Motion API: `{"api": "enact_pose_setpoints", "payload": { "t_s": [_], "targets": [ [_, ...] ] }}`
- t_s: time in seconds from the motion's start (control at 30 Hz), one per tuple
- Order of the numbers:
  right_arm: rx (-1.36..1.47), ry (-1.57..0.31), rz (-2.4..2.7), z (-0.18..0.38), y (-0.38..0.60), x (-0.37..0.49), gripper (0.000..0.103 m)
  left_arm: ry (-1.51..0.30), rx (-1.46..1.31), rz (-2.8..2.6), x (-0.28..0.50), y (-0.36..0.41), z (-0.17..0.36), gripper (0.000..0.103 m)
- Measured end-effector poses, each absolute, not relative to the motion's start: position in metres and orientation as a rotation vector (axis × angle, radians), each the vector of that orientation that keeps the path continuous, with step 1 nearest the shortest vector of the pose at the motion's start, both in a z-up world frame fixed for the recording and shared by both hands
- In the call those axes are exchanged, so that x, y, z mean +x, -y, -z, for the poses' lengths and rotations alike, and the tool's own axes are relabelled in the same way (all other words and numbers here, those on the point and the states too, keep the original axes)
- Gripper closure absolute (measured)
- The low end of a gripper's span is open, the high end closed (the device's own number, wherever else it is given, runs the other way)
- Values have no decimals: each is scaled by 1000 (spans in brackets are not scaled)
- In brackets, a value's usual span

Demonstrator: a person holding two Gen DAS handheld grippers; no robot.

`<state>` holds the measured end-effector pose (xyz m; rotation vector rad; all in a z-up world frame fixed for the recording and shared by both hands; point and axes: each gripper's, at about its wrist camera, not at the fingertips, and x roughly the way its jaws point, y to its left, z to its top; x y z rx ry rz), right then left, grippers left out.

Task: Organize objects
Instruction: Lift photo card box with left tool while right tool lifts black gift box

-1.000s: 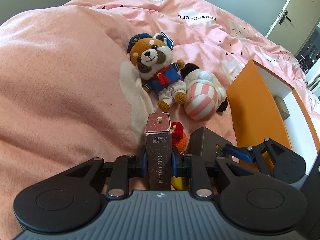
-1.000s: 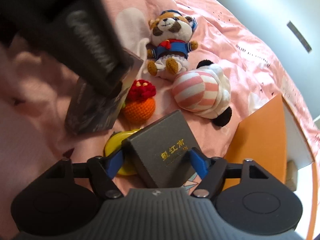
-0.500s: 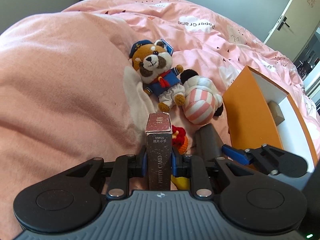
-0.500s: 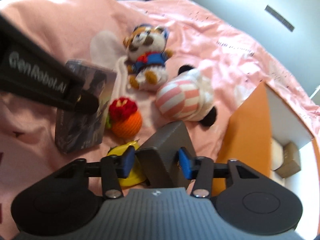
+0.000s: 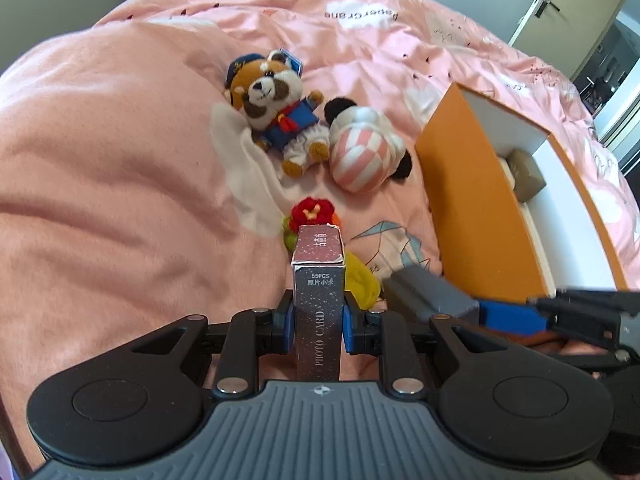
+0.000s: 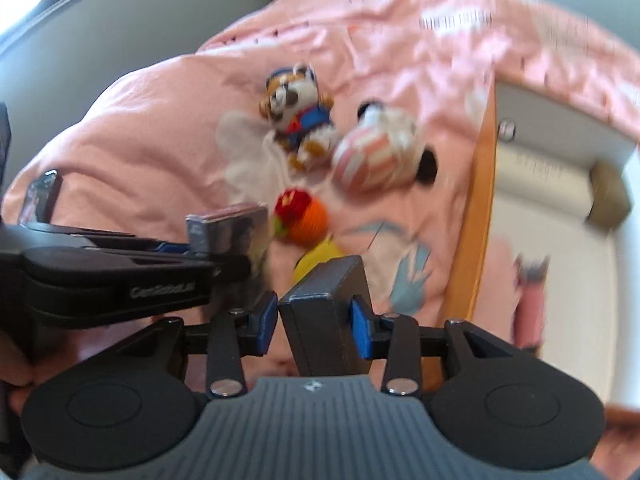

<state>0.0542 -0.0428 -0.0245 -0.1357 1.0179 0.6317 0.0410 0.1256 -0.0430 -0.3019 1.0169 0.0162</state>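
The photo card box, a slim dark speckled carton printed "PHOTO CARD", stands on end between the blue pads of the left gripper, which is clamped on its long sides and holds it above the pink duvet. Just to its right the right gripper grasps a dark grey box by its two sides; its jaws have just been closing, with that box between them, and the pads now press on it. In the left wrist view the grey box shows low at the right, one blue pad against its end, clear of the bedding. Under and beyond the two boxes lie a yellow soft toy and a crocheted orange ball with a red top, close together on the duvet. Further off, a plush raccoon in a blue sailor suit lies on its back, and just beside it a pink-and-white striped plush with black ears. To the right stands an open orange box with a white inside, near the toys; a small brown carton rests in it against the far wall. The right wrist view is blurred, so finer detail there cannot be told.
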Motion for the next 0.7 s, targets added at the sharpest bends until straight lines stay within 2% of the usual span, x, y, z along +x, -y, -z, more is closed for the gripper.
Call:
{"api": "enact_pose_setpoints", "payload": {
  "t_s": [0.27,0.7],
  "targets": [
    [-174,-976,-586,59,21,55,62,-1031,-345,-38,44,-137,60,78],
    [-291,-907,-560,55,21,42,66,-1019,-349,-36,44,-138,62,78]
  ]
}}
